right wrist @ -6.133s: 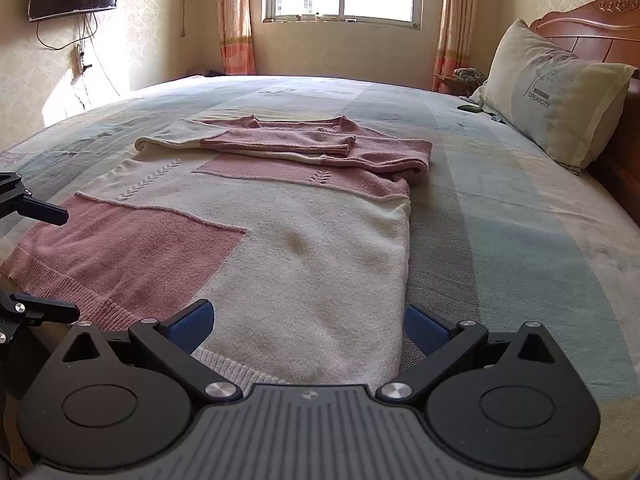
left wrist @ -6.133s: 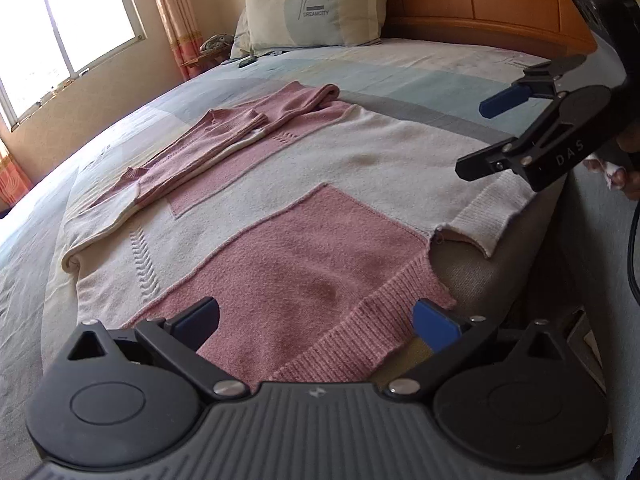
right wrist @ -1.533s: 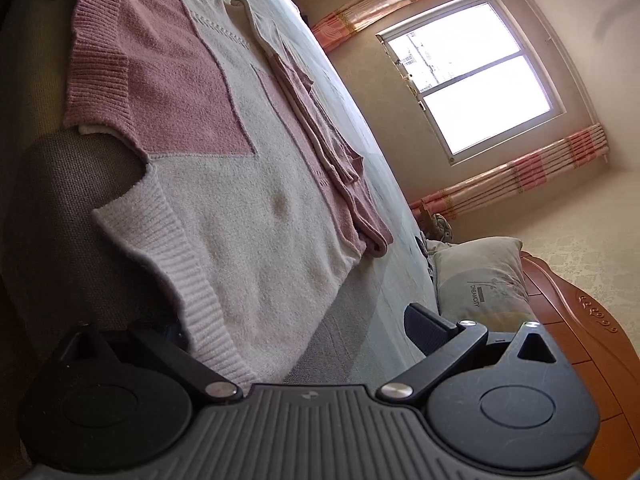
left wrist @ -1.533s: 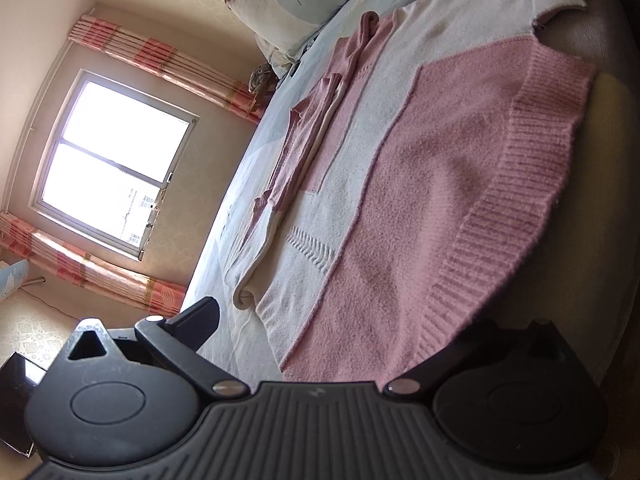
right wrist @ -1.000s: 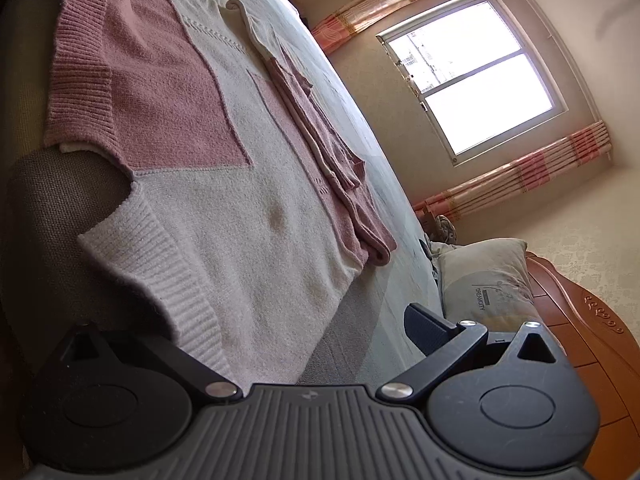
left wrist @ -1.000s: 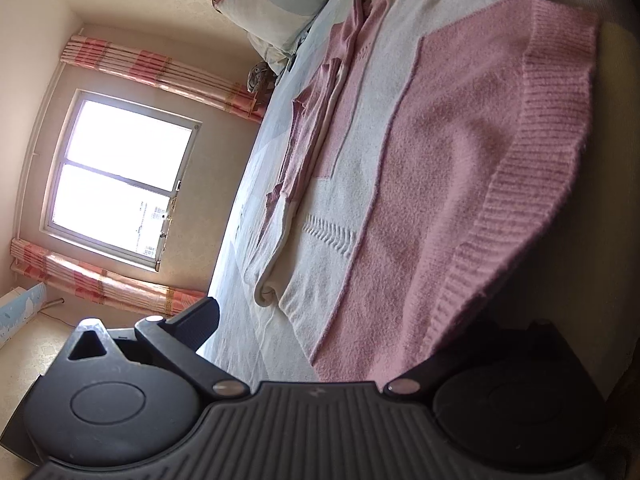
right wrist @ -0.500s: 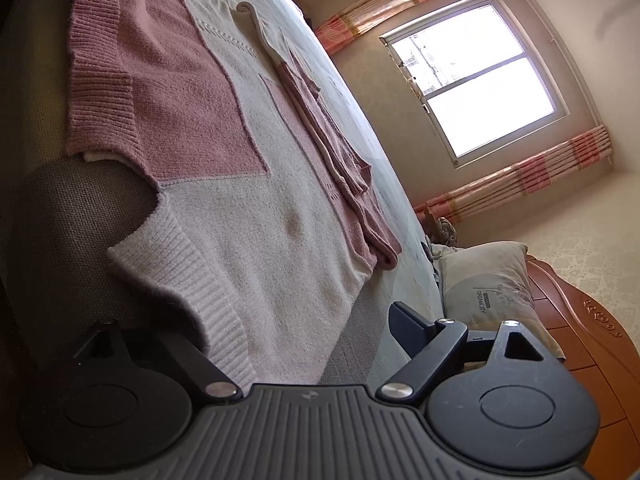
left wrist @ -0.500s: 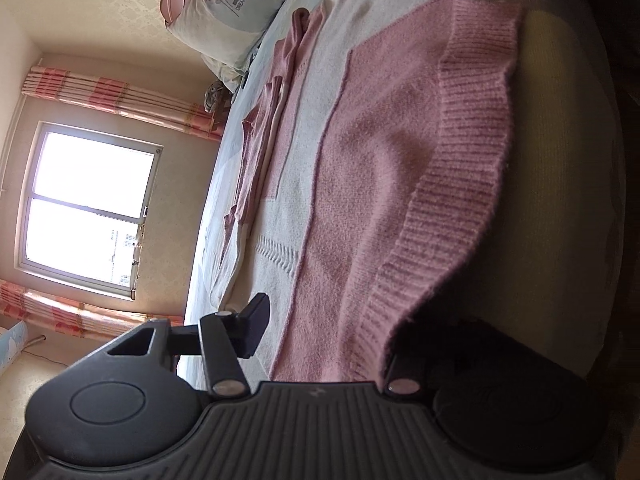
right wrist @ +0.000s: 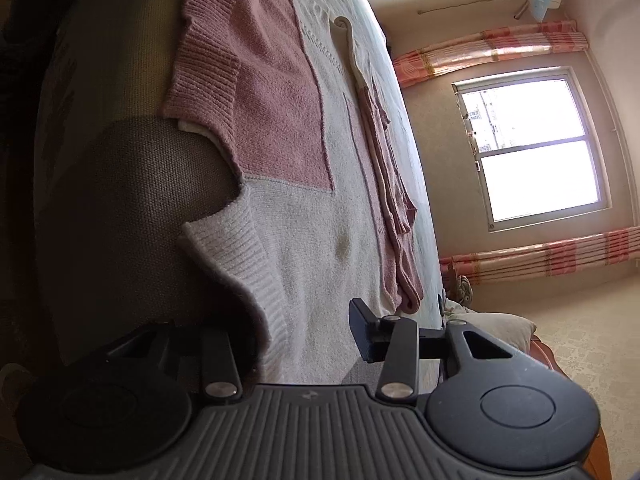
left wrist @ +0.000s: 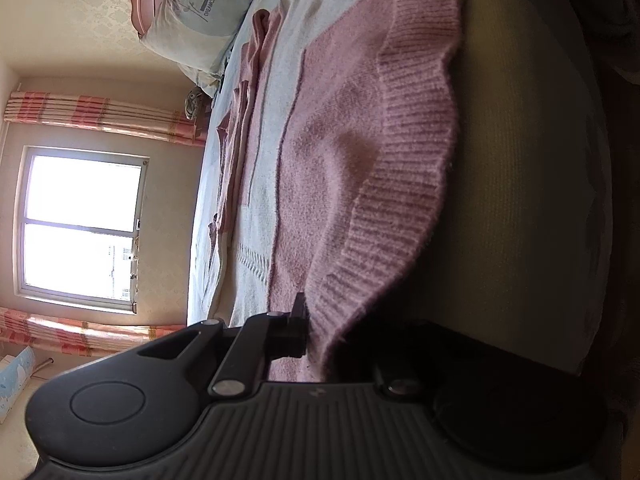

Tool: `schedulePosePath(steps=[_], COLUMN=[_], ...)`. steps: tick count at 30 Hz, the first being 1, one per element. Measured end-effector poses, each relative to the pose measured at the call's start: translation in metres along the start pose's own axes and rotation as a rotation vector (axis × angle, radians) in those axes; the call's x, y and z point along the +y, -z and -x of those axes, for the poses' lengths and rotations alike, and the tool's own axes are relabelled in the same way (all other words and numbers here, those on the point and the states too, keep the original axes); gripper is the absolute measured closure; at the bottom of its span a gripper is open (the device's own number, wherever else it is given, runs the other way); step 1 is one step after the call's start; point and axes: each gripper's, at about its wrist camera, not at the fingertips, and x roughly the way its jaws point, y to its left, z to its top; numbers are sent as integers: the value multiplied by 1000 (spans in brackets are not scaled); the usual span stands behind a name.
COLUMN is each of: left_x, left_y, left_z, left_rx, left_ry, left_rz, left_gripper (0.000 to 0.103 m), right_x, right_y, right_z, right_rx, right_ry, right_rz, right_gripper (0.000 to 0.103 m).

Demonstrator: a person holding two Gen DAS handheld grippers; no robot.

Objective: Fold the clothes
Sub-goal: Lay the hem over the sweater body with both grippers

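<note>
A pink and cream knit sweater (left wrist: 340, 140) lies flat on the bed, its sleeves folded across the chest, its hem at the mattress edge. My left gripper (left wrist: 332, 340) is turned on its side and shut on the pink ribbed hem (left wrist: 400, 200). One finger (left wrist: 298, 328) presses on top of it and the other is hidden beneath the knit. My right gripper (right wrist: 292, 332), also on its side, is closing with the cream ribbed hem (right wrist: 240, 256) between its jaws. A gap still shows beside the upper finger (right wrist: 362, 336).
The mattress side (left wrist: 520, 160) drops away below the hem. A pillow (left wrist: 196, 12) and a wooden headboard (left wrist: 140, 0) stand at the bed's far end. A bright window (right wrist: 536, 148) with striped curtains fills the wall beyond.
Both grippers have rolled onto their sides and come closer to the hem. The left jaws went from wide open to closed on the pink hem. The right jaws have narrowed around the cream hem.
</note>
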Motion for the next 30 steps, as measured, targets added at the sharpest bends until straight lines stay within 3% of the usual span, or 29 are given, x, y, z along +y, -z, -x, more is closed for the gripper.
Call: schedulePosePath(steps=[4,6,8,11,14,15,18,23,30], left_x=[6,7,5,1,-4,-5,0,22,74], left_y=[-1,-2,-4,-6,-7,-7,-6,-5,-6], left_z=[-4,-6,-7,-7,-7,-7,-7,-4,-18], left_rx=[-8,-7,-8,-7,-3,-3,-6,-16,-45], left_ry=[-10,-12,-14,-14,-12,-13,-4,-36,-101], left_rz=[-23,-22,-19,-2,1,2,28,80,147], left_gripper=[78,76,83,94,102,103,102,98,98], right_x=[-9,-13,-12,-5,7,14,20,6,-52], right_y=[-3,-4,-6,-4,-3,-2,-5,-9,-13], right_z=[-4,-7,-7,-4,-2,-3,-3,-3,-15], right_rx=[-4,-4,-9,-20,-23,-16,-9,2,15], right_ry=[25,14,12,-9,-30,-52,-20,-45,36], right_rz=[45,60,79,81,103,123,123,112,30], right_gripper=[22,18,19,36,69,92,92,93,93])
